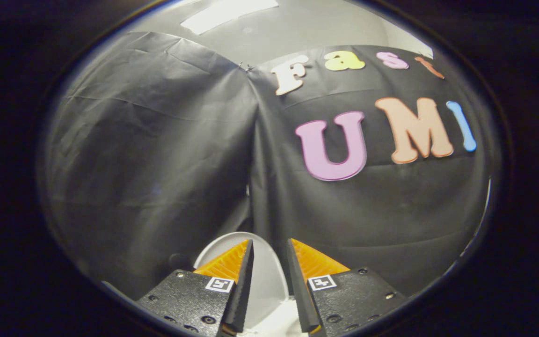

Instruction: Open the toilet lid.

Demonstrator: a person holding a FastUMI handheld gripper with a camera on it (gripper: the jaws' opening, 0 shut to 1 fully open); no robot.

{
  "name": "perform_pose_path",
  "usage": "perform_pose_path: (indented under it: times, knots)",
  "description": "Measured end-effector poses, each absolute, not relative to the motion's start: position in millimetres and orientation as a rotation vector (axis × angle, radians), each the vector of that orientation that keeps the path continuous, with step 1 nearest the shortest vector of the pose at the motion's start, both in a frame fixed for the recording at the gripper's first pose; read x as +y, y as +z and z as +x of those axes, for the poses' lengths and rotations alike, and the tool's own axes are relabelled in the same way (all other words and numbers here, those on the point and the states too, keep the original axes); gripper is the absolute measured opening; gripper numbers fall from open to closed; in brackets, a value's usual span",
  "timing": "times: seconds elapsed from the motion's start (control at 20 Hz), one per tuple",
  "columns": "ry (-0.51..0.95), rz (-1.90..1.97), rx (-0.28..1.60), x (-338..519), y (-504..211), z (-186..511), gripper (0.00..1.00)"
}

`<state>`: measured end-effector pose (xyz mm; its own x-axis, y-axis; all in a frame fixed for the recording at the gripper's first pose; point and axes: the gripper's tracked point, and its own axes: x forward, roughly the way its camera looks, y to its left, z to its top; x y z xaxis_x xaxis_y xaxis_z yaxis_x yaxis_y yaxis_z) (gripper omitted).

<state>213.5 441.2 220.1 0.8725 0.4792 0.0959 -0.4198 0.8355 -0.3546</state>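
Note:
The white toilet lid (265,274) shows its rounded end in the gap between my two fingers and just beyond them, standing against the black cloth wall. My gripper (269,241) is open by a narrow gap, and its orange-and-black fingers (232,262) flank the lid's rounded end without visibly pressing on it. A brighter white part of the toilet (276,324) lies low between the finger bases. The remainder of the toilet is hidden behind the fingers.
The black cloth wall (157,154) closes in right behind the lid, folding into a corner seam (253,140) straight ahead. Above the cloth runs a pale ceiling with a bright light panel (222,11).

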Motion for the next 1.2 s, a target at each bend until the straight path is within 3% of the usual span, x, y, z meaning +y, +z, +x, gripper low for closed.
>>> perform_pose_path:
  times: [0.5, 1.2]
  knots:
    - [0.263, -0.269, -0.231, 288.7, 250.1, 195.9, 0.44]
    - [0.137, -0.134, -0.164, 155.2, 213.1, 162.8, 0.43]
